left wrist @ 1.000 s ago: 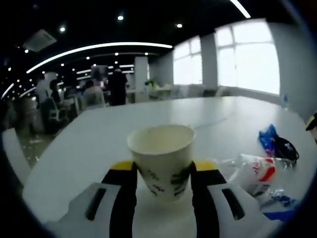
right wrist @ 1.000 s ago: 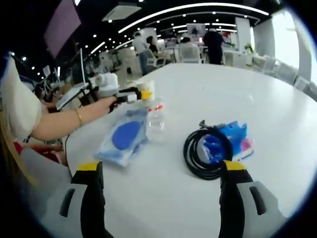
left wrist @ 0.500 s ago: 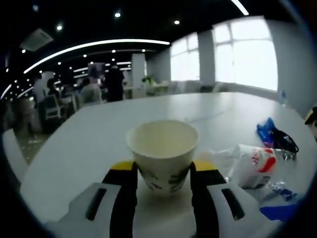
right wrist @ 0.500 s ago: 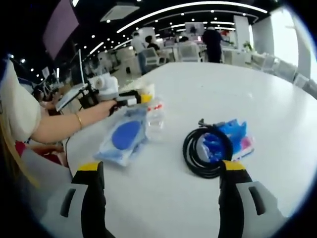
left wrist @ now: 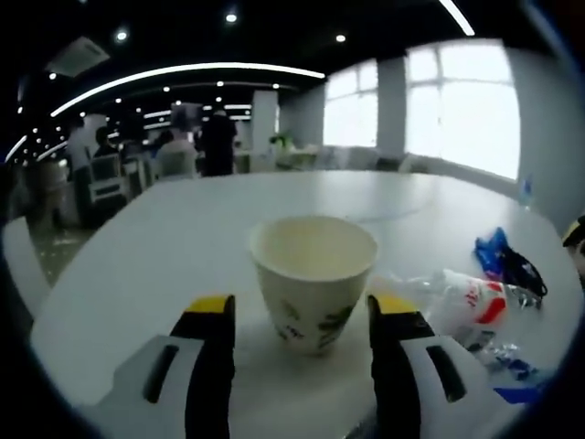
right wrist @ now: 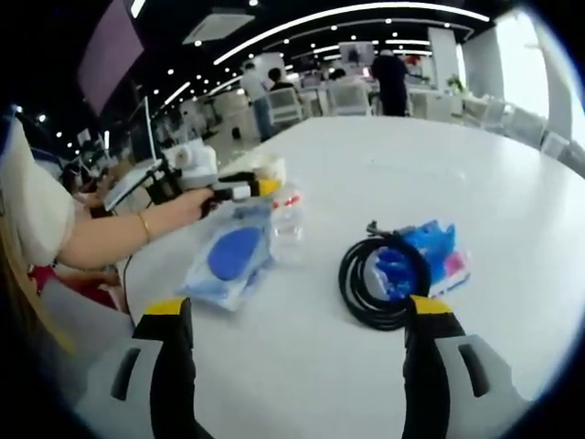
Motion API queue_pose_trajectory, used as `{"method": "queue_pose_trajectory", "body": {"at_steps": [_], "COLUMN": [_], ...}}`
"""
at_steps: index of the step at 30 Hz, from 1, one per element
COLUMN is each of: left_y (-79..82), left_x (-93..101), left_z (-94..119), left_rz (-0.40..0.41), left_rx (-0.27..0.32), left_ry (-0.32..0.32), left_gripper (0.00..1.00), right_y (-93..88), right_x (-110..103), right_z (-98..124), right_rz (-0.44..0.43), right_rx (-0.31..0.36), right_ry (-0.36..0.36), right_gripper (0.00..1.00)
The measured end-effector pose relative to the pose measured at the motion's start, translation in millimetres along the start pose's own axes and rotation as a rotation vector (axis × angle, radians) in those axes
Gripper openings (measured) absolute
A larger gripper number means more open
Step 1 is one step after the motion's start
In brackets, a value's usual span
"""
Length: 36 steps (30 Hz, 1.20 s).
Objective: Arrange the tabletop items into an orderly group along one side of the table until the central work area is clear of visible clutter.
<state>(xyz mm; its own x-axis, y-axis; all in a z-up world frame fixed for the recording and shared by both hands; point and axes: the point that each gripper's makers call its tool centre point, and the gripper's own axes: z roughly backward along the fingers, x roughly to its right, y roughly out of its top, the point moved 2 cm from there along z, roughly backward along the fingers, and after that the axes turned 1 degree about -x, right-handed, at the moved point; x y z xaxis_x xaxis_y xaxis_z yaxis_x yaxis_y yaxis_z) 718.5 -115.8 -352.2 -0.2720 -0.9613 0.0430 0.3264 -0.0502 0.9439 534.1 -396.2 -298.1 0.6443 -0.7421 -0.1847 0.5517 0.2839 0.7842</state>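
Observation:
A white paper cup [left wrist: 313,279] with a green print stands upright on the white table [left wrist: 164,247]. My left gripper [left wrist: 302,309] is open, one yellow-tipped jaw on each side of the cup with a small gap. In the right gripper view the left gripper [right wrist: 239,186] sits at the table's far left edge beside the cup [right wrist: 271,168]. My right gripper [right wrist: 297,315] is open with bare table between its jaws. Ahead of it lie a black cable coil [right wrist: 377,282], a blue packet [right wrist: 428,256], a blue pouch in clear plastic [right wrist: 228,258] and a clear bottle [right wrist: 286,218].
A crumpled clear bottle with a red label [left wrist: 471,302] lies right of the cup, with the blue packet and black cable [left wrist: 507,265] beyond it. A person's forearm with a bracelet [right wrist: 119,233] reaches in from the left. Chairs and people stand beyond the table's far edge.
My left gripper's jaws have spread apart and let go of the paper cup, which stays upright. The right gripper and the items ahead of it have not moved.

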Motion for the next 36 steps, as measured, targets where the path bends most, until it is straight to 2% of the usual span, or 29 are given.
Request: {"method": "queue_pose_trajectory", "body": {"at_steps": [6,9,14,16,19,22,29,33,36], "left_y": [6.3,7.1,10.9,13.2,19.1,21.5,23.0,23.3,26.7], "left_x": [-0.9,-1.3,1.5,4.3,10.0,13.2,21.4,33.2,41.8], "left_z": [13,21,35,41,47,56,77,92,104], "left_rz": [-0.006,-0.056,-0.071,-0.067,-0.022,-0.023,-0.045,-0.07,-0.035], "left_rx": [-0.01,-0.033,-0.047,-0.047,-0.017,-0.019,-0.054,-0.076,-0.071], "left_ry": [-0.005,-0.003,-0.023,-0.04,-0.07,-0.082,-0.094,-0.123,-0.149], "left_gripper": [0.68,0.73,0.79,0.84,0.91,0.96,0.99,0.99,0.99], "right_y": [7.2,10.3,16.4,19.8,22.0,22.4,28.7,30.5,33.1], "right_x": [-4,-3,-4,-5,-7,-9,-14,-17,-20], "right_z": [4,6,8,9,9,10,12,13,14], "right_rz": [-0.012,-0.005,-0.028,-0.035,-0.042,-0.054,-0.058,-0.054,-0.049], "right_rx": [0.032,0.043,0.073,0.09,0.1,0.103,0.127,0.127,0.125], "right_ry": [0.023,0.02,0.036,0.042,0.052,0.062,0.08,0.086,0.091], "right_gripper": [0.96,0.97,0.96,0.96,0.96,0.96,0.96,0.96,0.95]}}
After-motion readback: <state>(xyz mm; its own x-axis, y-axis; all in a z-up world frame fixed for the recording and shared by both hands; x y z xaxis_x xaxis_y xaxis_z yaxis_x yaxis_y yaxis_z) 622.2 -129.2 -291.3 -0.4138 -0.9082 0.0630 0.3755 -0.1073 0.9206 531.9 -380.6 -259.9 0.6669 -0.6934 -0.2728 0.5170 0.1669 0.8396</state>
